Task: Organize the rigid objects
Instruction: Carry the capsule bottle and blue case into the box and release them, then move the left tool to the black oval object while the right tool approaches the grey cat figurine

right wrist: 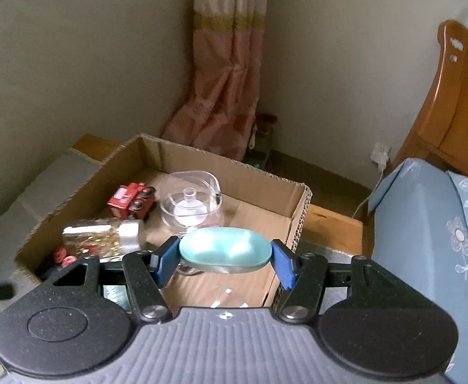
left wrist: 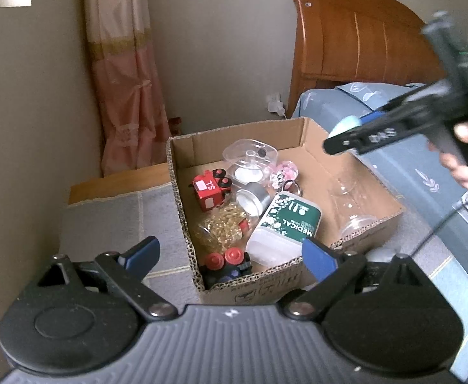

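While the right claw [right wrist: 224,260] pinches a teal oval case [right wrist: 225,249] end to end between its blue pads [right wrist: 166,260], the case hangs above the open cardboard box [right wrist: 157,150], over its near right part. Left wrist view shows the same case [left wrist: 342,126] as a pale blur at the tip of the right claw [left wrist: 345,134], above the box's [left wrist: 234,131] right side; fingers of the person's hand [left wrist: 467,147] wrap the handle.

Left claw [left wrist: 230,256] is spread wide, nothing between its pads, sitting just at the near wall of the box.

Inside the box: red toy train car [left wrist: 210,192] marked "TS", clear plastic lidded container [left wrist: 249,160], jar of gold bits with silver lid [left wrist: 234,217] lying on its side, white bottle with green "MEDICAL" label [left wrist: 285,227], pink keychain charm [left wrist: 285,174], dark toy vehicle with red wheels [left wrist: 227,264] in the near corner, clear glass [left wrist: 352,204] lying at the right.

Box sits on a grey checked cloth [left wrist: 115,217]. Bed with blue sheet [left wrist: 393,160] and wooden headboard [left wrist: 355,44] at right, pink curtain [left wrist: 125,80] in the corner.
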`<state>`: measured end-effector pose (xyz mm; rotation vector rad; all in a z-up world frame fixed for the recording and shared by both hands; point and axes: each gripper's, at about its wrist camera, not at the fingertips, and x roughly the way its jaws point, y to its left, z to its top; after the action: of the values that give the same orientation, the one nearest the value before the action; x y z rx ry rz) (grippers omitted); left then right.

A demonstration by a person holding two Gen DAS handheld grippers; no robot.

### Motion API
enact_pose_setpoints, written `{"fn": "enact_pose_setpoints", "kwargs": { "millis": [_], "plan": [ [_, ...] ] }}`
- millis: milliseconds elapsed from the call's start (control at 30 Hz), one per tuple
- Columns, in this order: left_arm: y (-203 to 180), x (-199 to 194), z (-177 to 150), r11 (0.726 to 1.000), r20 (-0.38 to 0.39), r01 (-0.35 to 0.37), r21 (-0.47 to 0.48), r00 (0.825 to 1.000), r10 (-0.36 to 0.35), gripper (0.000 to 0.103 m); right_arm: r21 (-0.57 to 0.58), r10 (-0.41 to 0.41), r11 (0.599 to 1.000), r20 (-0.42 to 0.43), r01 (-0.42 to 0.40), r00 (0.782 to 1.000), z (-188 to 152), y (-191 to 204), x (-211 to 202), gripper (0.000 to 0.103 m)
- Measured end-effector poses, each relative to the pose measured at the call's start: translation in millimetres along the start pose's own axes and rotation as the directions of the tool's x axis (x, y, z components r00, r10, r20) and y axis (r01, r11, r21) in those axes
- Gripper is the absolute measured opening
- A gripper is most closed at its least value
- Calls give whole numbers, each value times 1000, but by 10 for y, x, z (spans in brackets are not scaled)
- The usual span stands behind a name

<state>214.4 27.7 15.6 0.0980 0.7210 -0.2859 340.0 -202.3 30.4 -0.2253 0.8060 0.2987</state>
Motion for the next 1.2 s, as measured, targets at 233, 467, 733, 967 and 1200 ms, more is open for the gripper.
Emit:
{"fn": "enact_pose_setpoints", "kwargs": {
  "millis": [233,467,733,967,1200],
  "plan": [
    [64,33,-67,1000,3,-17,0,1000,17,95,27,-28,999,-62,30,998,35,-30,334,66],
    [100,59,-115,1000,-13,-6,-14,1000,6,95,36,-58,998,-8,58,998,35,-32,245,102],
    [55,-53,-148,1000,-11,0,-9,1000,0,96,26,-67,997,23,66,997,19,47,-24,103],
    [21,-211,-184,1000,4,3,-19,1000,-2,100,28,-70,997,40,69,997,-40,140,-259,103],
    [-39,-354,-268,999,1,-5,-35,1000,5,100,81,-72,994,42,69,997,-256,179,-465,103]
  ]
}}
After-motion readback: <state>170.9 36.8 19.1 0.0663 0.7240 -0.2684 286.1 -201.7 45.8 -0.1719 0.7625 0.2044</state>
